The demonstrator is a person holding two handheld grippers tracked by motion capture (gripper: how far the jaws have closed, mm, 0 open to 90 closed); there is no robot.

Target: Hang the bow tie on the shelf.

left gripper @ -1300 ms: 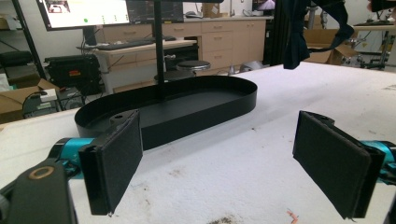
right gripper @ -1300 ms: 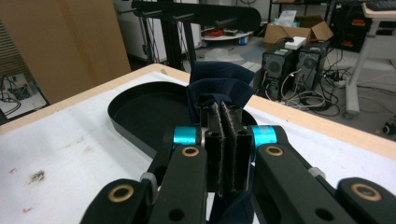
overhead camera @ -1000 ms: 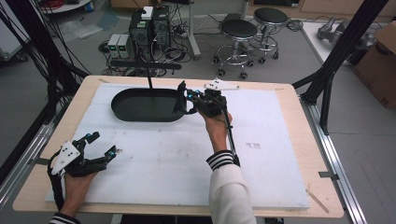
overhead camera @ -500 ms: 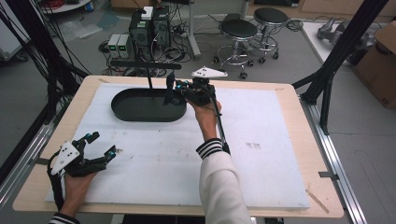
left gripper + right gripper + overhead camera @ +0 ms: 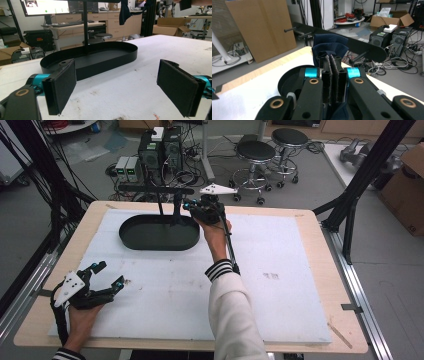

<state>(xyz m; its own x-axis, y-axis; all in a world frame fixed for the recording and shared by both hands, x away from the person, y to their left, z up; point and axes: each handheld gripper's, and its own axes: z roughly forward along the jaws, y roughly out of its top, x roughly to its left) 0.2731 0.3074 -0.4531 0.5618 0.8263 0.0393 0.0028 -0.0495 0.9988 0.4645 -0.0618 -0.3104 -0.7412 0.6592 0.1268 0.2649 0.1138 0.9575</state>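
Observation:
A black oval tray [image 5: 159, 240] lies on the white foam mat at the back left. From it rises a thin post [image 5: 160, 205] with a black crossbar [image 5: 150, 187] that carries pegs. My right gripper [image 5: 190, 210] is raised at the tray's right end, beside the crossbar, shut on a navy cloth [image 5: 329, 47]. The same cloth [image 5: 124, 12] hangs dark above the tray in the left gripper view. The pegged crossbar [image 5: 364, 48] passes just behind the cloth. My left gripper [image 5: 108, 274] rests low at the front left of the mat, open with nothing between its pads [image 5: 61, 87].
The white foam mat [image 5: 280, 265] covers most of the wooden table [image 5: 320, 227]. Black frame struts [image 5: 360, 180] stand at the table's right and left sides. Computers, stools and cables sit on the floor beyond the far edge.
My right gripper has moved left and risen from the tray's right end toward the crossbar, taking the navy cloth with it. The left gripper has stayed still and open.

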